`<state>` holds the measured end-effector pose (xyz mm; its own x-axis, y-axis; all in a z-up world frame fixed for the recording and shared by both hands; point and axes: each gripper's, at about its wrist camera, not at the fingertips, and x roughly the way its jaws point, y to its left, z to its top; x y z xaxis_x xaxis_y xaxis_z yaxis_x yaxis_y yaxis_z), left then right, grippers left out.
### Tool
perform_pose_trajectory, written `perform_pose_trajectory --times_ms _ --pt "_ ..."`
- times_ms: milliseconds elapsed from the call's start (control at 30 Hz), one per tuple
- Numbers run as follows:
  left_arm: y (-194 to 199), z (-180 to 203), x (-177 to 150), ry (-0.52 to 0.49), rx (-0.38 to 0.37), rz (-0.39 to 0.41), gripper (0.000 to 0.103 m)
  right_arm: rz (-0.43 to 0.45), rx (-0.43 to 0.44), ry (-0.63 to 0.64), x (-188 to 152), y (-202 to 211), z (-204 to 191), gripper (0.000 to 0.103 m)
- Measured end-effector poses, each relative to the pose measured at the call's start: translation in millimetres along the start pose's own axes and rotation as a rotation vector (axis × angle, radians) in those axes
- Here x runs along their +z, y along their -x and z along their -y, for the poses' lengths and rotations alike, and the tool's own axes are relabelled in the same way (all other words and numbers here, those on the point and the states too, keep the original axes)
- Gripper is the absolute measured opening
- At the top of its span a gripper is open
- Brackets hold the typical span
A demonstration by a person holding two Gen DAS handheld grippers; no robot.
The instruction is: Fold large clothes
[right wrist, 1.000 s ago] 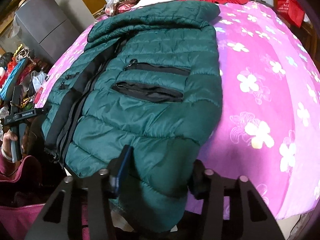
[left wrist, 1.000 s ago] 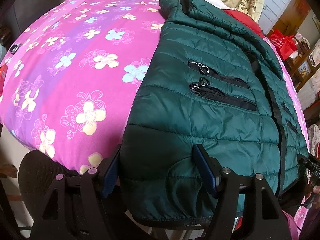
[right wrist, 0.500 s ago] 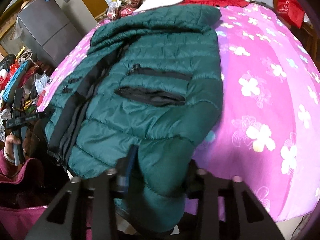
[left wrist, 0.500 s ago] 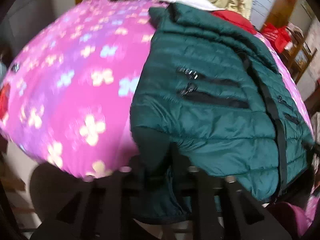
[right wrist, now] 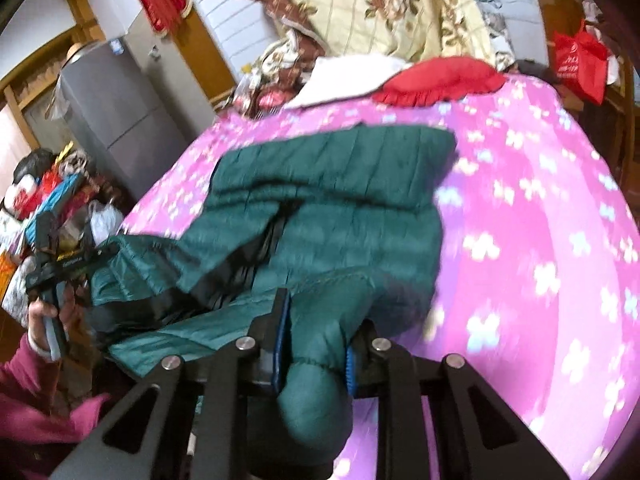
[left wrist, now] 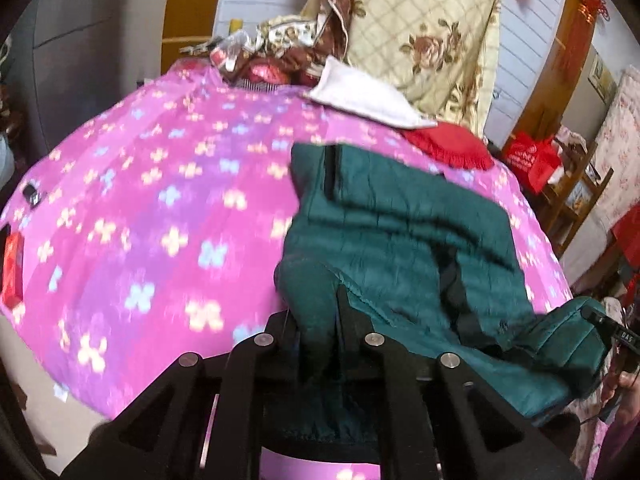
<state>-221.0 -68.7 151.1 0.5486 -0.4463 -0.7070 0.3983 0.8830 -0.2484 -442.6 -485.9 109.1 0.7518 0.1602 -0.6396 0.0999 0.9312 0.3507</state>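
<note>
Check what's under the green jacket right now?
The green jacket lies on the pink flowered bedspread, its near edge clamped by both grippers, left and right. Whatever lies beneath is covered.

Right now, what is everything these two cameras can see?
jacket: one, dark green, puffy, on the bed, near hem lifted and bunched
bedspread: one, pink with pale flowers, under the jacket
cushion: one, red, far end of the bed
white cloth: one, beside the cushion
quilt: one, cream with roses, piled behind the bed
bag: one, red, past the bed's far corner
fridge: one, grey, beside the bed
small box: one, red, at the bed's edge
sleeve: one, magenta, the person's arm
left claw: black, shut on the jacket hem
right claw: black with blue pads, just been closing, shut on the jacket hem
</note>
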Motion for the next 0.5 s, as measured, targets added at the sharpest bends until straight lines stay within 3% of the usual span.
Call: perform_pose_trajectory --times_ms 200,500 --pt "-19 8 32 0.019 0.032 0.045 0.0 0.06 -0.015 -0.065 41 -9 18 0.022" --pt "-43 24 63 -0.001 0.083 0.083 0.0 0.072 -0.076 -0.061 80 -36 26 0.022"
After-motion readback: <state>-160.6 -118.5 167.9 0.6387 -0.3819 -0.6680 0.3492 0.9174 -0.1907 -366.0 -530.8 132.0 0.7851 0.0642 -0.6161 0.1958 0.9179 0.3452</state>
